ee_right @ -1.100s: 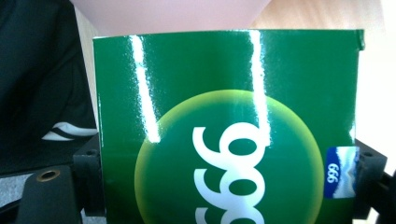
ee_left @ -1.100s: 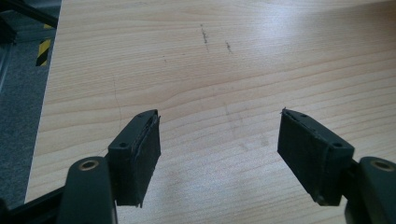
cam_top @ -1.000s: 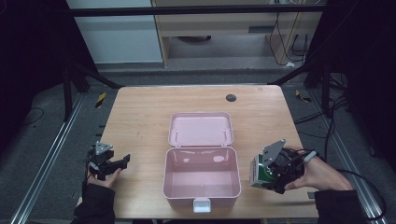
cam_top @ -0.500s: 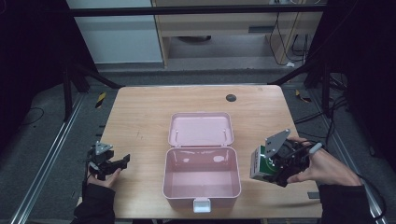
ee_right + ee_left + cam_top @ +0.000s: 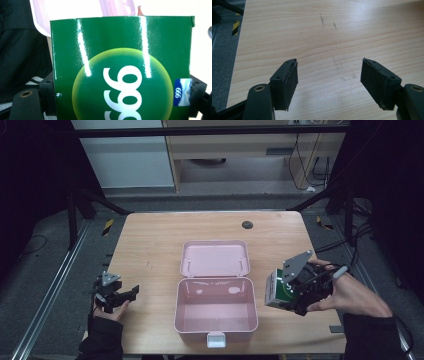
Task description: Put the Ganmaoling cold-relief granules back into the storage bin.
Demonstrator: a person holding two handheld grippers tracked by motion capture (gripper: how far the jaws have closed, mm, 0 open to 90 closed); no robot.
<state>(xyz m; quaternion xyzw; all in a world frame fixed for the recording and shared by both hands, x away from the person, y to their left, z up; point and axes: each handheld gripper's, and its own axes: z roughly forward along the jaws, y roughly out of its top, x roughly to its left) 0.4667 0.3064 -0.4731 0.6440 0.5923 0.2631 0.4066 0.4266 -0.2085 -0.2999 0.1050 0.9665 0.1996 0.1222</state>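
In the high view, the right gripper [image 5: 280, 296] is held above the right side of the table [image 5: 150, 245], its fingers grasping a green box [image 5: 278, 290] just right of the open pink case [image 5: 216, 312], whose lid [image 5: 215, 258] lies back flat behind it. The left gripper [image 5: 131, 294] sits low near the table's left edge, well apart from the case, its fingers released with nothing between them. In the left gripper view, the two black fingers [image 5: 287, 83] stand wide apart over bare wood grain. In the right gripper view, the green box [image 5: 120, 62] fills the space between the fingers [image 5: 48, 96], which press on its two sides; it bears a yellow-green circle with white "999" lettering, and pink plastic shows behind its top edge.
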